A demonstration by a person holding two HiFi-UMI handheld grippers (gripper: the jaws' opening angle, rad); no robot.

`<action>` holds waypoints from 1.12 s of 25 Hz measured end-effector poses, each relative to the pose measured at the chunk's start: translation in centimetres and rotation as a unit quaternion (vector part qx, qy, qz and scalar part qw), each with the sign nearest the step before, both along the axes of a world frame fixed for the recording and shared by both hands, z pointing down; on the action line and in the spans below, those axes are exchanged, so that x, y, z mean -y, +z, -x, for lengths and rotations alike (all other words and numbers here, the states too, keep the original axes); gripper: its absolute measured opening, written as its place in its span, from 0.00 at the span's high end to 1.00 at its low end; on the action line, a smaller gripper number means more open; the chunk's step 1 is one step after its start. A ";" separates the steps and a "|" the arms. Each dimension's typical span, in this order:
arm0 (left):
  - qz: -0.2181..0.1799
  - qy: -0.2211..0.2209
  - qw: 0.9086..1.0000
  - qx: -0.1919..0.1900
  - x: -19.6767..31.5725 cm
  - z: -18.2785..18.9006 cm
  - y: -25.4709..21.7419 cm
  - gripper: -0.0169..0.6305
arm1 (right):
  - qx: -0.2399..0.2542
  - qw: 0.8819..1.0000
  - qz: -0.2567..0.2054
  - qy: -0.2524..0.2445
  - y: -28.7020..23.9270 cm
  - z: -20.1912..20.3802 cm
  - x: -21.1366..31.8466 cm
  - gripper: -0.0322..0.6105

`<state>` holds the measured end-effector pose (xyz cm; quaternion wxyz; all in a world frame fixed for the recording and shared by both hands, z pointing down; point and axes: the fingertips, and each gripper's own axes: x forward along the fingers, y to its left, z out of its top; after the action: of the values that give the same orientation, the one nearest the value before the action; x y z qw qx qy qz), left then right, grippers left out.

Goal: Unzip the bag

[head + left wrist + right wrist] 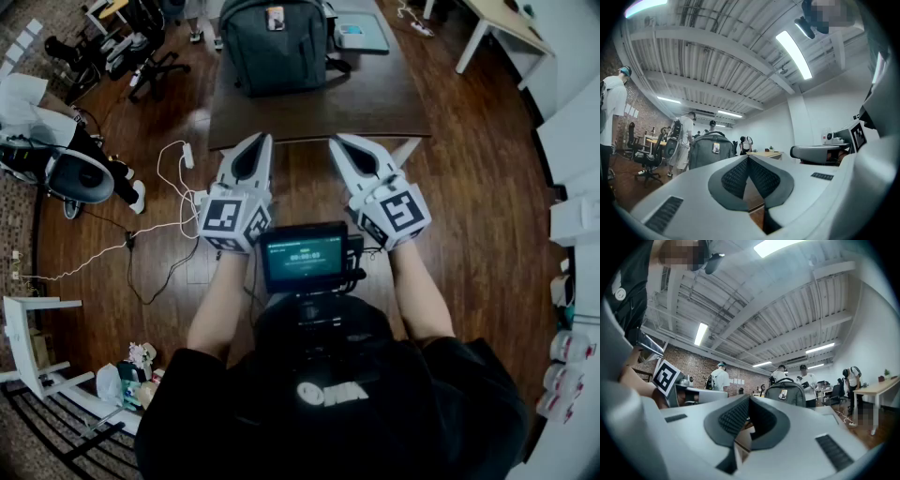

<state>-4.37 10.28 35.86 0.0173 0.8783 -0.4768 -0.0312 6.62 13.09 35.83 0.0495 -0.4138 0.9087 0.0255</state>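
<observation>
A grey backpack (pixel 277 42) stands upright on the dark table (pixel 375 103), zipped as far as I can see, with a small tag on its front. My left gripper (pixel 265 139) and right gripper (pixel 336 139) are held side by side in front of the table's near edge, well short of the bag. Both are shut, tips together, with nothing between the jaws. In the left gripper view the backpack (pixel 710 150) shows beyond the left gripper (pixel 748 157). The right gripper view has the backpack (pixel 786 392) just right of the right gripper (pixel 749 398).
A tablet (pixel 361 36) lies on the table beside the bag. Office chairs (pixel 75 173) and white cables (pixel 169 187) occupy the wooden floor at left. A white desk (pixel 506 28) stands at the far right. Several people (pixel 719 378) stand in the room behind.
</observation>
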 end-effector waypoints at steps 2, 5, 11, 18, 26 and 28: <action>-0.002 0.001 1.000 0.001 -0.4 -0.2 -0.1 0.97 | -0.005 1.000 -0.003 -0.001 0.0 -0.1 -0.6 0.93; -0.004 0.003 1.000 0.002 0.8 0.0 0.0 0.97 | -0.009 1.000 -0.005 0.000 0.0 0.2 0.4 0.93; -0.002 0.007 1.000 0.000 9.6 0.6 0.7 0.97 | -0.017 1.000 -0.004 -0.001 0.2 1.2 8.9 0.93; 0.012 0.010 1.000 -0.005 18.4 1.6 1.8 0.97 | -0.017 1.000 0.011 -0.001 1.5 2.2 17.3 0.93; 0.019 0.022 1.000 0.001 25.2 1.8 2.0 0.97 | -0.047 0.999 0.015 -0.002 1.7 3.7 23.1 0.93; 0.021 0.028 0.999 0.002 26.1 1.8 1.9 0.97 | -0.050 0.999 0.012 0.002 1.2 3.9 24.2 0.93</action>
<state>-6.13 -15.84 37.77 0.0356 0.8908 -0.4526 -0.0192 2.74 -11.12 37.03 -0.0007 -0.4141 0.9095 0.0355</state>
